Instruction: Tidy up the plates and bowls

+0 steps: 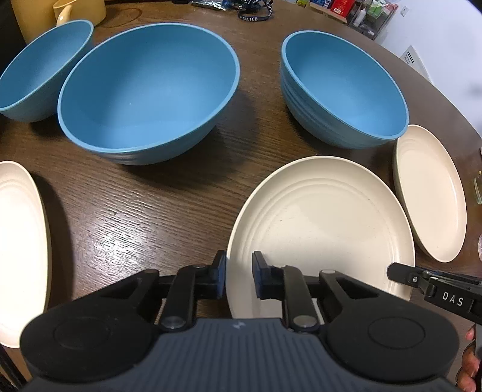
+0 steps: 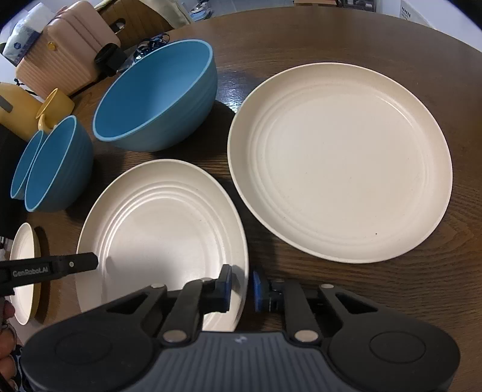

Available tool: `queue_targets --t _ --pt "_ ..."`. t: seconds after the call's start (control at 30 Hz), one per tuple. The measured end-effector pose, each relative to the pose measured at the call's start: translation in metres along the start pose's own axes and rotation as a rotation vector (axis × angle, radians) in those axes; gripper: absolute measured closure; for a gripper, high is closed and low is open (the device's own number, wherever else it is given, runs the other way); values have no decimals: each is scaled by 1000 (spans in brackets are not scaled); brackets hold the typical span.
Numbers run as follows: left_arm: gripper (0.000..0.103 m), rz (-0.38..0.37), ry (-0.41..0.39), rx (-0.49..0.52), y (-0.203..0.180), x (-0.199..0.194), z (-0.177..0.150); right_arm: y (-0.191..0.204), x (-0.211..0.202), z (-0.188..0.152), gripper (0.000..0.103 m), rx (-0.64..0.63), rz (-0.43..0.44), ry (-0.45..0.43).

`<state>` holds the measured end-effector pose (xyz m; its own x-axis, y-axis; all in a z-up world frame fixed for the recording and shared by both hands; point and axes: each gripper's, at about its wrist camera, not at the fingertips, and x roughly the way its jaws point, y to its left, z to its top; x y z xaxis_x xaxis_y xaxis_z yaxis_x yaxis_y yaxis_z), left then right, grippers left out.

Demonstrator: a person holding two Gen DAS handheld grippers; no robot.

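- I see three blue bowls (image 1: 147, 90), faintly ribbed outside.
- My cream plates (image 2: 340, 159) show concentric ridged rings.
- The table (image 1: 135, 211) is dark brown woodgrain.
- Each gripper's pads (image 1: 259, 274) are blue on black fingers.

A round, dark brown wood-grain counter (image 1: 126, 211) fills both views, its surface catching soft glare from overhead light. Beyond its far edge stands a plain white wall (image 1: 446, 27) carrying a white socket plate (image 1: 411, 55). A wire rack of coloured boxes and bottles (image 1: 361, 12) sits against that wall. On the counter's far side rest a ribbed pale pink case (image 2: 66, 45), a pale yellow jug (image 1: 63, 12) and a black lanyard (image 1: 256, 15).
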<state>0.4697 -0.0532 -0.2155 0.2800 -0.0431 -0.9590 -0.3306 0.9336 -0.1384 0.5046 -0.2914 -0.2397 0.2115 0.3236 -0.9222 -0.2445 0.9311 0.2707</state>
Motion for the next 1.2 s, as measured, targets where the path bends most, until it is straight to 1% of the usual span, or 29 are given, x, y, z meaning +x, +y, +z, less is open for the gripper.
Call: queue_targets --t 0.13,0.3,1.2 --pt "86 -3 14 -3 1 1 1 0 0 0 93 6 7 3" --pt "93 -1 22 -10 4 3 3 -1 -1 -1 93 14 6 4" --pt "94 -10 7 -7 4 -2 0 -6 -7 -6 94 38 19 -10"
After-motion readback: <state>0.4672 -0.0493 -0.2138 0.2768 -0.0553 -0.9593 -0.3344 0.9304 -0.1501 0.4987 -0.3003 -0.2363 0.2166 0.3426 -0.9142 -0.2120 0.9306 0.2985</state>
